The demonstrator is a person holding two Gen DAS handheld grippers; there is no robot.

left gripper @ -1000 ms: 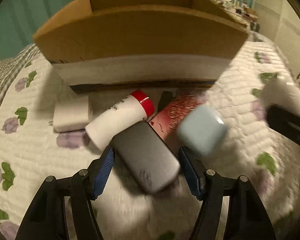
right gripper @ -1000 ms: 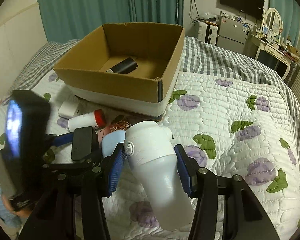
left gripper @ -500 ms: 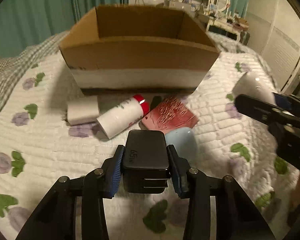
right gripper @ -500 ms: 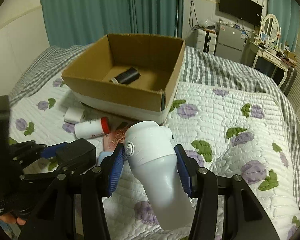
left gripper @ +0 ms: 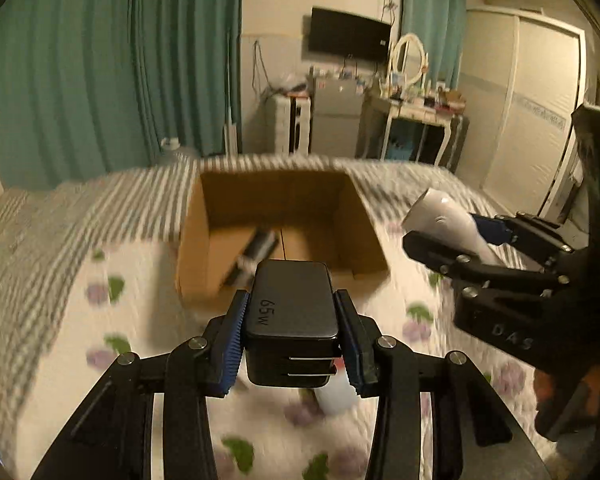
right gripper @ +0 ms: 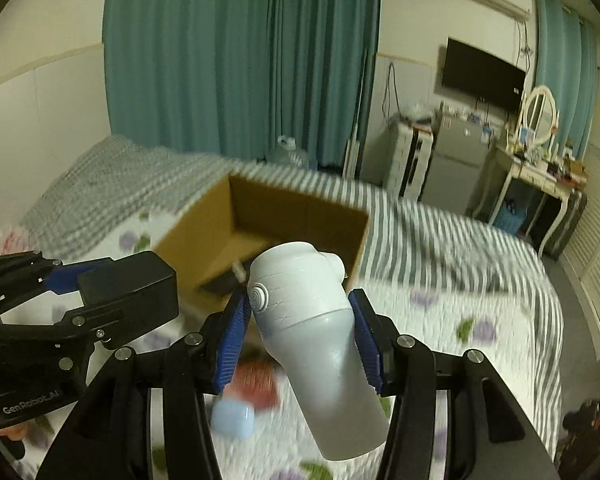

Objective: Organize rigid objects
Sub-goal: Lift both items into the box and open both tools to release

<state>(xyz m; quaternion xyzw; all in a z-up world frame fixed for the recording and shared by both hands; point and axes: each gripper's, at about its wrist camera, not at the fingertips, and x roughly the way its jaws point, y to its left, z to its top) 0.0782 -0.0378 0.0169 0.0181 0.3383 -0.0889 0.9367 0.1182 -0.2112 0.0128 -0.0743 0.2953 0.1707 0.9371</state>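
My left gripper (left gripper: 292, 320) is shut on a black 65W charger block (left gripper: 291, 304) and holds it in the air just short of the open cardboard box (left gripper: 204, 220). My right gripper (right gripper: 298, 322) is shut on a white handheld device (right gripper: 308, 320), also raised in front of the box (right gripper: 204, 248). A black cylinder (left gripper: 256, 246) lies inside the box. Each gripper shows in the other's view: the right gripper (left gripper: 452, 236) at the right, the left gripper (right gripper: 100, 288) at the left.
On the quilted bed (right gripper: 460, 320) below lie a pale blue case (right gripper: 233, 420), a red packet (right gripper: 256, 384) and a white bottle (left gripper: 336, 398). Green curtains, a TV and a dresser stand behind the bed.
Both grippers have risen from the bed with their objects and moved toward the box. The left gripper closed on the black charger and lifted it.
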